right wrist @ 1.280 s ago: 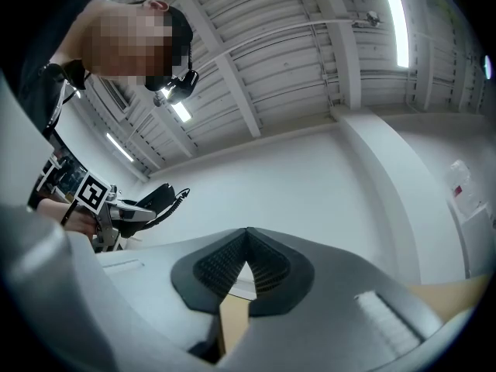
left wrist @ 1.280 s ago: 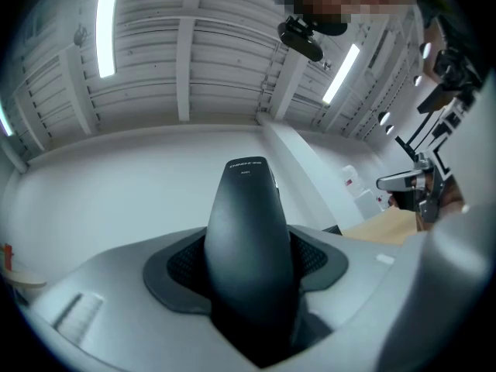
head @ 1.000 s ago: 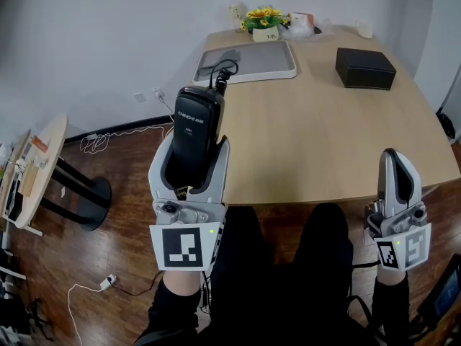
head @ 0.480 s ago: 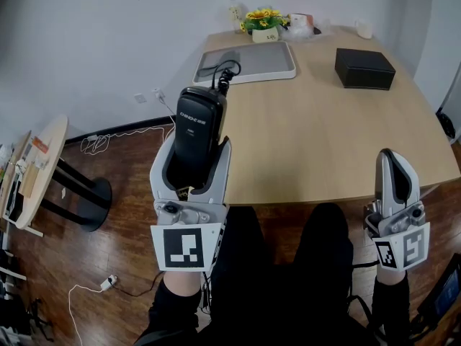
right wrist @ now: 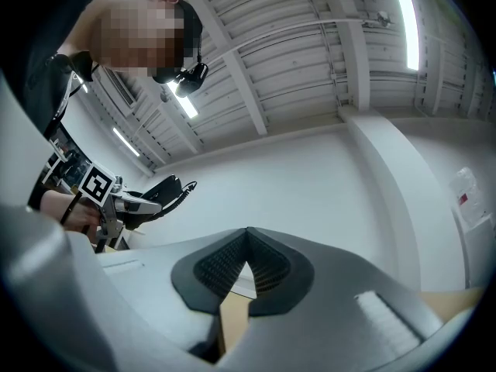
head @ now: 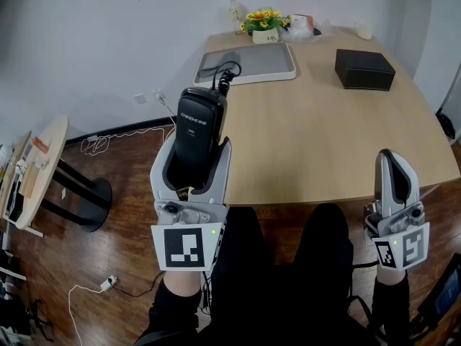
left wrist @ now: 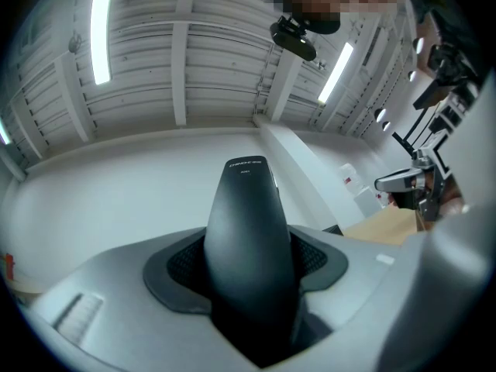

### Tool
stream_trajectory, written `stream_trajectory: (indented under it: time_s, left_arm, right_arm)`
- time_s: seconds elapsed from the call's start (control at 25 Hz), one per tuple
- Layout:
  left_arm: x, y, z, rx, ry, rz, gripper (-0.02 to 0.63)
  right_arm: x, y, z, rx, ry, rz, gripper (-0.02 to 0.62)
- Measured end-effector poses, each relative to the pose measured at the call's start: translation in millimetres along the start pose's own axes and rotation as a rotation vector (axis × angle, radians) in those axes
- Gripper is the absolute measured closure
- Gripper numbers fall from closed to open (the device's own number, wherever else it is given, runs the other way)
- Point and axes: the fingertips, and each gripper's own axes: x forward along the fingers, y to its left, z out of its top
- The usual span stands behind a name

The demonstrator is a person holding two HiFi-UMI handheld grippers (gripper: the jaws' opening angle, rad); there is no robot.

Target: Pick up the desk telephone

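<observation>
Moved: barely anything. Left gripper [head: 193, 158] fingers clamped on handset [head: 198, 117], clear of worktop [head: 324, 121]: pickup apparently holding. Right gripper [head: 390, 163] fingers together, empty.

Left gripper [head: 200, 144] and right gripper [head: 390, 157] are moulded in pale grey plastic, the jaws lined with dark ribbed pads [right wrist: 213, 268]. Each carries a white cube [head: 184, 248] printed with black square markers, with a small green light [head: 214, 231] glowing near its top edge. The person wears black sleeves [head: 175, 307] and dark trousers [head: 288, 272].
</observation>
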Motion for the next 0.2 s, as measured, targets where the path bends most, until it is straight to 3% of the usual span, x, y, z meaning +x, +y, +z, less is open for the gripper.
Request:
stream_trajectory:
  time_s: [0.2]
  left_arm:
    - [1.0, 0.5, -1.7, 0.000, 0.005, -0.001, 0.344]
  right_arm:
    - [1.2, -0.4, -1.1, -0.001, 0.003, 0.000, 0.595]
